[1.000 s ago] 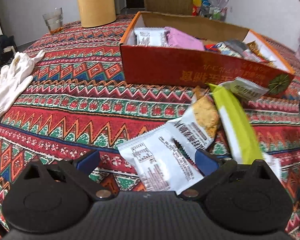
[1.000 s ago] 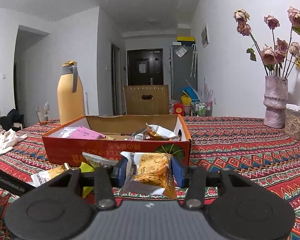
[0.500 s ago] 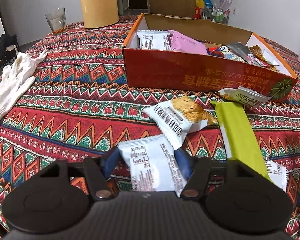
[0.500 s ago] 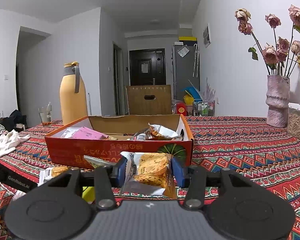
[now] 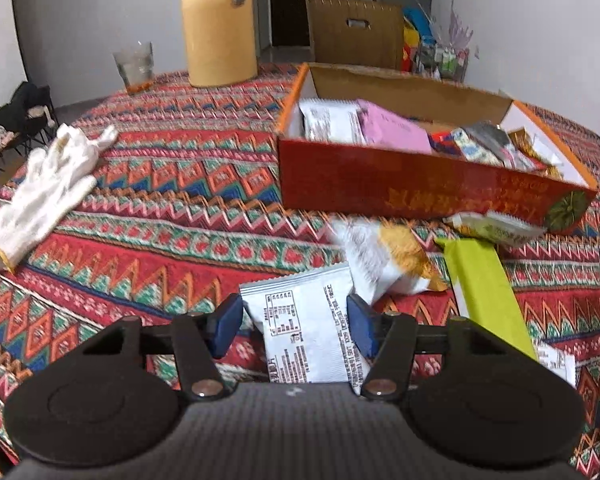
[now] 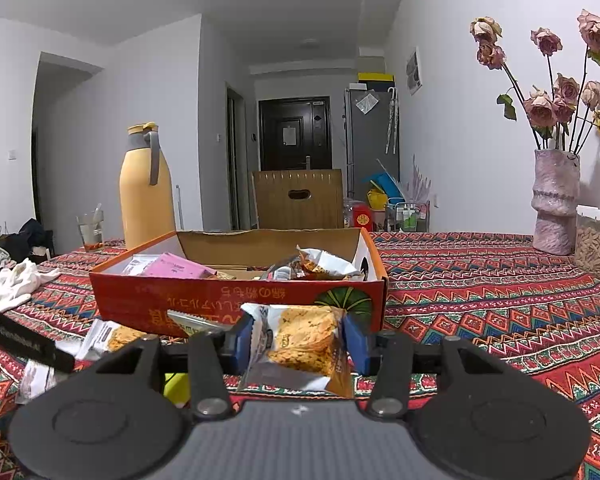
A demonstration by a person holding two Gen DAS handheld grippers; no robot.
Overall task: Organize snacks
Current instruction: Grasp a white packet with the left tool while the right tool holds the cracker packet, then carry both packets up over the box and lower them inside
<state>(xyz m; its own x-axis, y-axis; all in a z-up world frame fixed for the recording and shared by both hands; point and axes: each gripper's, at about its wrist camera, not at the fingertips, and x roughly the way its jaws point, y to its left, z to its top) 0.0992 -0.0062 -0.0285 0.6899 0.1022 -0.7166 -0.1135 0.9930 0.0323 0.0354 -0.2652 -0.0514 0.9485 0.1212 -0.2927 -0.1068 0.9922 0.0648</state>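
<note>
Box [image 5: 416, 184] straight ahead of both grippers, beyond loose packets on the tablecloth [image 5: 172, 184], already holding several snack packs. Left gripper [image 5: 296, 316] just closed on a white packet [image 5: 304, 328], long axis pointing boxward. Right gripper [image 6: 298, 338] clamped on a cracker packet [image 6: 300, 344], nearer the box front.

White walls [image 6: 440, 120], dark door [image 6: 294, 132], patterned tablecloth [image 6: 480, 300].

Both grippers: black linkage arms, blue jaws, silver pivot screws, ribbed grey body.
</note>
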